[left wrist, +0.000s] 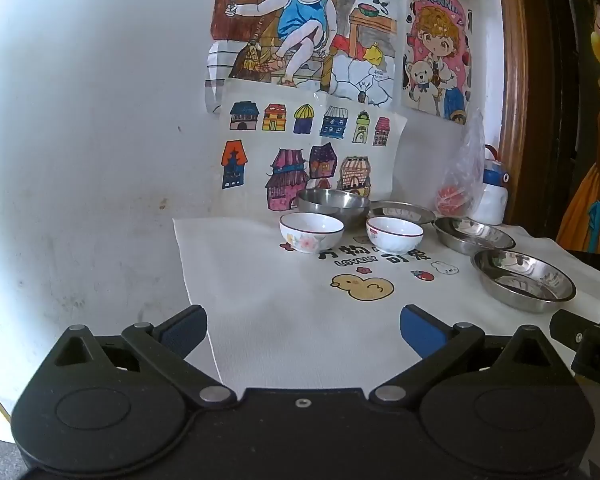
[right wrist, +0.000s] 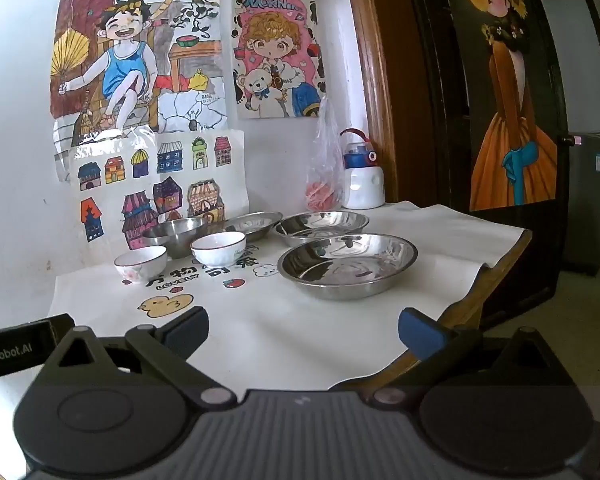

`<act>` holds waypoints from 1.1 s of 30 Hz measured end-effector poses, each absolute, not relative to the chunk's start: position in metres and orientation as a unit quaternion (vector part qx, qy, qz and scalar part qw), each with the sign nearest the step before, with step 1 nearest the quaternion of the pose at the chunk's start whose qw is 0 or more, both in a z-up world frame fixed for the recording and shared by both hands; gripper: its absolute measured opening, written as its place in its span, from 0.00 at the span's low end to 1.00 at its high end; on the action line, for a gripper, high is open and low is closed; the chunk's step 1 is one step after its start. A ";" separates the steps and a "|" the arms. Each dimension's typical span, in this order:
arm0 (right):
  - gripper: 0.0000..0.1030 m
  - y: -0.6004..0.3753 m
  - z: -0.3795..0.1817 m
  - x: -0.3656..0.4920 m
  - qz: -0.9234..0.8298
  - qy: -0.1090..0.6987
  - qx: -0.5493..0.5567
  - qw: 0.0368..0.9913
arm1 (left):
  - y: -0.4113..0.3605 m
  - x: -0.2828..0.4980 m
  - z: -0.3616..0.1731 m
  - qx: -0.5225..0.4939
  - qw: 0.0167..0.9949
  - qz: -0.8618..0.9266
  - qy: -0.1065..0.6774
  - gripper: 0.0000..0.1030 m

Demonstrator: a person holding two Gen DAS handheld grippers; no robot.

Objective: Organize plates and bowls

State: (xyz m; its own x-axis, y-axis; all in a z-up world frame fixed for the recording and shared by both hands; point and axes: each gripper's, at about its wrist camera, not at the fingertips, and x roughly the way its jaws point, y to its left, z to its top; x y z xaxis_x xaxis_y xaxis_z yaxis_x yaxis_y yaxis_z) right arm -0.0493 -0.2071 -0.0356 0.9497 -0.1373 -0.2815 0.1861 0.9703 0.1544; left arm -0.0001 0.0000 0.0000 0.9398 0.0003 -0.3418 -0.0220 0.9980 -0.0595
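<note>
Two white ceramic bowls stand on the white cloth: a flowered one (left wrist: 311,233) (right wrist: 141,263) and a plain one (left wrist: 394,233) (right wrist: 219,249). Behind them is a steel bowl (left wrist: 334,201) (right wrist: 176,233). Three steel plates lie to the right: a far one (left wrist: 401,211) (right wrist: 254,223), a middle one (left wrist: 474,234) (right wrist: 322,226) and a near one (left wrist: 524,280) (right wrist: 348,266). My left gripper (left wrist: 303,334) is open and empty above the cloth's near left part. My right gripper (right wrist: 303,330) is open and empty near the table's front edge.
A white and blue bottle (right wrist: 362,176) and a plastic bag with red contents (right wrist: 324,184) stand at the back by the wall. Drawings hang on the wall behind. The table's wooden right edge (right wrist: 496,276) drops off beside a dark door.
</note>
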 end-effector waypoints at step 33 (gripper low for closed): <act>1.00 -0.204 -0.035 -0.050 -0.080 0.134 0.089 0.984 | 0.000 -0.003 0.004 -0.030 0.987 -0.008 0.158 0.99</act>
